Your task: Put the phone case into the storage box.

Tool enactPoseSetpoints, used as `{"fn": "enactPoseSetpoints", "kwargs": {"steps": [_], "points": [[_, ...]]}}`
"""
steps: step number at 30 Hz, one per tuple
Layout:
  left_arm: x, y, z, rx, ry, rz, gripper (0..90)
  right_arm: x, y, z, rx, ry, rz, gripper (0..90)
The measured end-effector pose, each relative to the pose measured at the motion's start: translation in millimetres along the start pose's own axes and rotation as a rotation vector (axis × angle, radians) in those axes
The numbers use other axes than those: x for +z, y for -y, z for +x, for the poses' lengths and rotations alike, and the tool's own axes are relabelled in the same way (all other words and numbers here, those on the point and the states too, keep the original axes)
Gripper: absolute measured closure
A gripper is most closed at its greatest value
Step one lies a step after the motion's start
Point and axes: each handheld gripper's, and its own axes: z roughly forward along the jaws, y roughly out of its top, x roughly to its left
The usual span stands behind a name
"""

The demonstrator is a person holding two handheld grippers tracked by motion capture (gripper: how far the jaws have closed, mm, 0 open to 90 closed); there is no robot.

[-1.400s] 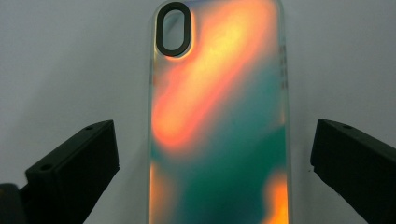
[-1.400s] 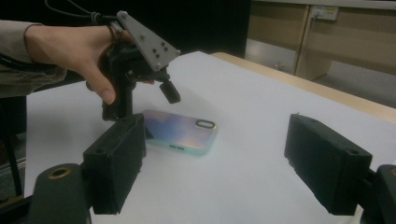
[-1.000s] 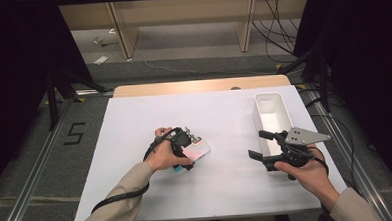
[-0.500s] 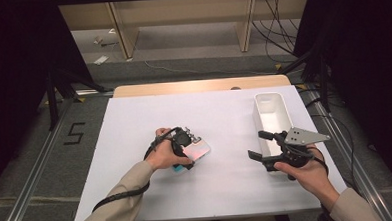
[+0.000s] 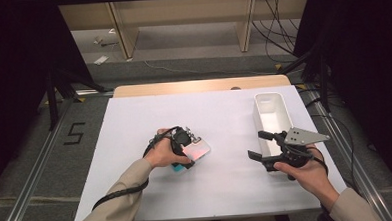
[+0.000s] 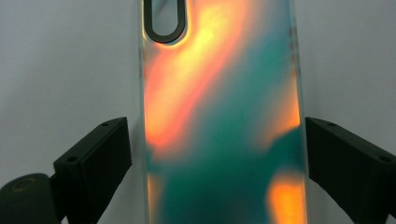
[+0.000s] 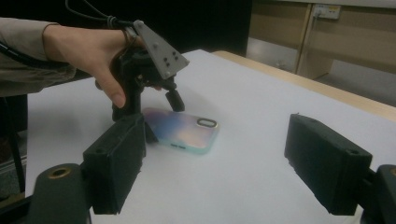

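Note:
An iridescent phone case (image 5: 196, 151) in pink, orange and teal lies flat on the white table cover (image 5: 224, 114), left of centre. My left gripper (image 5: 187, 155) points down over it. In the left gripper view the case (image 6: 219, 116) runs between the two black jaws; they have just been closing and stand at its long edges, a thin gap showing on the left side. My right gripper (image 5: 256, 145) hovers open near the front right with nothing between its jaws. The right gripper view has the case (image 7: 182, 128) and the left gripper (image 7: 161, 116) ahead.
A long white bin (image 5: 270, 99) stands at the right side of the table, just behind my right gripper. The wooden table edge (image 5: 198, 85) runs along the back. Floor rails, cables and dark stands surround the table.

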Motion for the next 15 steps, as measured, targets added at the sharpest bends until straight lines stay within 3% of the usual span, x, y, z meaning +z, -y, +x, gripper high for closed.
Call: {"fn": "enactPoseSetpoints", "kwargs": {"steps": [7,15], "points": [[0.7,0.0,3.6,-0.006,0.036,0.002,11.6,0.0,-0.1,0.0,0.000,-0.001,0.001,21.4],[0.8,0.4,4.9,-0.005,0.044,0.001,12.0,0.1,-0.1,0.6,0.001,-0.001,0.002,21.3]]}}
